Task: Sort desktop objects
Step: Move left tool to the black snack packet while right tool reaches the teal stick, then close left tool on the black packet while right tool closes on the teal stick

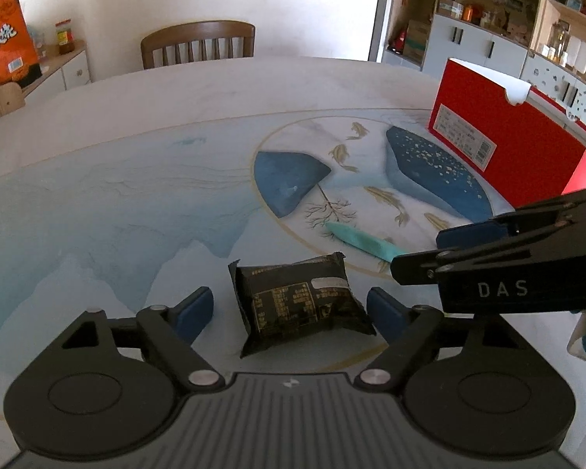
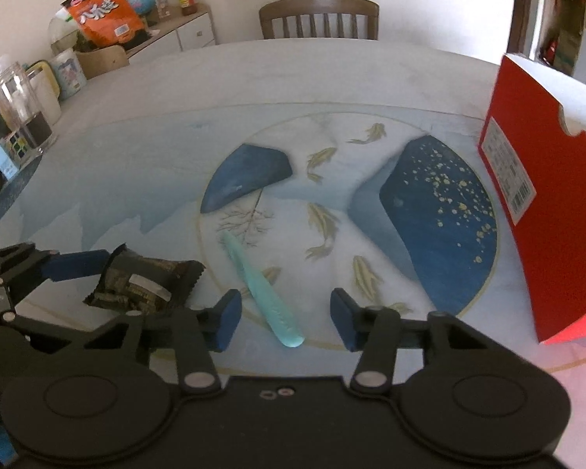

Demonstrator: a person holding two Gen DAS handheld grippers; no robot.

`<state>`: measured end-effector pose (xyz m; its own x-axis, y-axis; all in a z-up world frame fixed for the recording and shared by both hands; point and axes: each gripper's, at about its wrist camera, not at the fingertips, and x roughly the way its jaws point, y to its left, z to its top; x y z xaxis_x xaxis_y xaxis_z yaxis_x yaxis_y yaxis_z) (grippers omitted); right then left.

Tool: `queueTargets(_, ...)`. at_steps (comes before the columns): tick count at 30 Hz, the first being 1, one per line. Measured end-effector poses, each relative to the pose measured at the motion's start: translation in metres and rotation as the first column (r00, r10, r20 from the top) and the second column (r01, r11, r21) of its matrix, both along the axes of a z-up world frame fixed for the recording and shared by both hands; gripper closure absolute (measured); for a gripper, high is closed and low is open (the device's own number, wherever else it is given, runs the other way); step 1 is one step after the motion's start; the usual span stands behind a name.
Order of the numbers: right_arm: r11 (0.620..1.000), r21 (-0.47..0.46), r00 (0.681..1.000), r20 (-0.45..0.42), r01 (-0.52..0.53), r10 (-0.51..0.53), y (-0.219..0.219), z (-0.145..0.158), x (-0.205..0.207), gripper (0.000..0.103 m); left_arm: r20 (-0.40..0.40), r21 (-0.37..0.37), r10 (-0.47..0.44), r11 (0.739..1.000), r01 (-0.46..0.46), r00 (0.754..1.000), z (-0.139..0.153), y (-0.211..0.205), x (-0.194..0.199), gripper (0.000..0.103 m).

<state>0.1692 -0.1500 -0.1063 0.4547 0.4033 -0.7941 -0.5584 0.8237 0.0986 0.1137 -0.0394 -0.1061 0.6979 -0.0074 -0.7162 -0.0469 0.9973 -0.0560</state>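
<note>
On the far left, a sideboard (image 2: 183, 35) held an orange snack bag (image 2: 103, 9), jars and tubs too small and blurred to identify. A clear glass jar (image 2: 23, 105) stood at the table's left edge, its surroundings cut off by the frame.

The left gripper (image 1: 289, 312) was spread wide, its blue-padded fingers (image 1: 193, 314) flanking a black snack packet (image 1: 301, 306) without clearly touching it. The packet was a puffy, crinkled foil pillow with serrated end seals and fine gold print too small to read. It lay on the table (image 1: 136, 156) near the front edge, just outside the gold ring of the printed design. From the right wrist view, one left finger sat close behind the packet; whether it made contact could not be told.

Just right of the packet lay a slim teal object (image 2: 261, 289), tapered at its far end and ridged along its body; its identity was hard to tell. The right gripper (image 2: 285, 318) stood open, holding nothing, its pads (image 2: 228, 318) on either side of the object's rounded near end, apart from it. In the left view the right gripper hid that near end.

The smooth tabletop showed a painted scene of blue rocks and golden fish. At the far right stood an open red cardboard box (image 1: 519, 133) with a white interior, a barcode label and a thumb notch, partly cut off by the frame.
</note>
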Motion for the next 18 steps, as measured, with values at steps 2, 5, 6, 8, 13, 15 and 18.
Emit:
queueTargets(2,1.000,-0.016,1.000,0.011,-0.010,0.010,0.003,0.000,-0.002,0.059,0.006,0.017,-0.009,1.000,0.009,1.000,0.000,-0.002,-0.001,0.023)
queueTargets(5,0.997,-0.067,0.999,0.036,-0.033,0.036,0.011,0.000,-0.005,0.066,0.018,0.041,-0.025,0.999,0.024,1.000,-0.001,-0.003,-0.003,0.030)
queueTargets(6,0.997,-0.069,0.998,0.037,-0.044,0.047,0.012,0.000,-0.005,0.072,0.021,0.050,-0.024,0.999,0.023,0.999,-0.001,-0.003,-0.004,0.034)
queueTargets(8,0.996,-0.068,0.997,0.037,-0.059,0.062,0.013,0.000,-0.007,0.081,0.024,0.066,-0.024,0.998,0.022,0.999,-0.001,-0.002,-0.004,0.036)
queueTargets(13,0.994,-0.075,0.995,0.049,-0.081,0.085,0.017,0.000,-0.009,0.090,0.027,0.069,-0.019,0.997,0.017,0.999,-0.001,0.001,-0.002,0.041)
queueTargets(15,0.995,-0.068,0.996,0.048,-0.070,0.074,0.017,0.001,-0.009,0.091,0.027,0.069,-0.015,0.998,0.014,1.000,-0.001,0.001,-0.002,0.044)
queueTargets(18,0.995,-0.066,0.996,0.048,-0.072,0.076,0.017,0.002,-0.010,0.091,0.027,0.063,-0.006,0.998,0.005,1.000,0.000,0.003,-0.002,0.047)
